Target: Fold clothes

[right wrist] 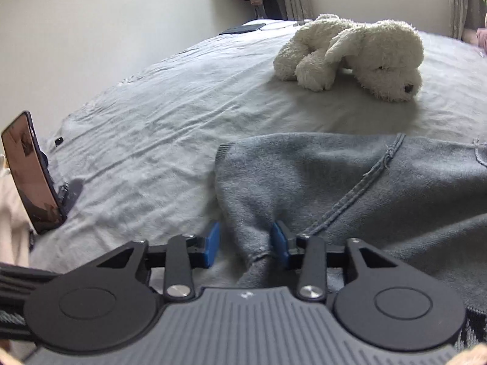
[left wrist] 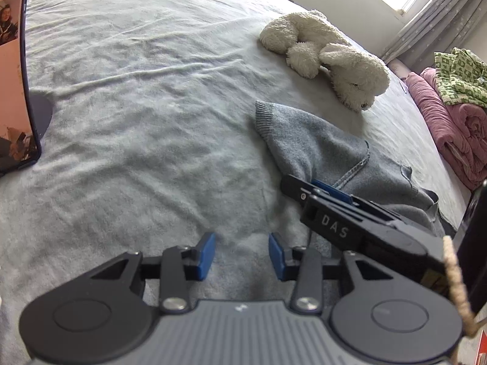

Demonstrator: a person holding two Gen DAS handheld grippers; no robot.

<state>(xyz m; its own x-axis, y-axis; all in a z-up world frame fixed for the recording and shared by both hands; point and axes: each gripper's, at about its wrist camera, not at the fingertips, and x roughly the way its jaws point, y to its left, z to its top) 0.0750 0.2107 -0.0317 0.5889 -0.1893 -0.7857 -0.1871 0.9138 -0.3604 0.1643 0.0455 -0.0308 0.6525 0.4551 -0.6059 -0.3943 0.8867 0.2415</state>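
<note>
Tongs first: your left tongs (left wrist: 242,255) stand wide apart over the bare bed sheet (left wrist: 137,115), with nothing between the blue pads. Your right tongs (right wrist: 245,245) are also spread, and a gathered fold of the grey sweater (right wrist: 350,182) lies in the gap, touching the right-hand pad (right wrist: 278,243); the left-hand pad stands clear of the cloth, so you have no pinch on it.

From the left wrist view, the right tongs (left wrist: 316,190) reach in from the right, their tips resting on the sweater (left wrist: 319,140), which lies ahead and to the right of your left tongs. Its ribbed cuff end points away from you. The sweater's right part runs out of both views, and its lower edge is hidden under the tool bodies, so you cannot tell its full layout.

Beyond the sweater, well apart, lies a white plush dog (right wrist: 356,51). Far left of both tongs a phone (right wrist: 30,173) stands propped on a stand, its screen too glary to read. A pink quilt (left wrist: 450,121) with a green patterned cloth (left wrist: 459,79) on it is cut off at the right edge.
</note>
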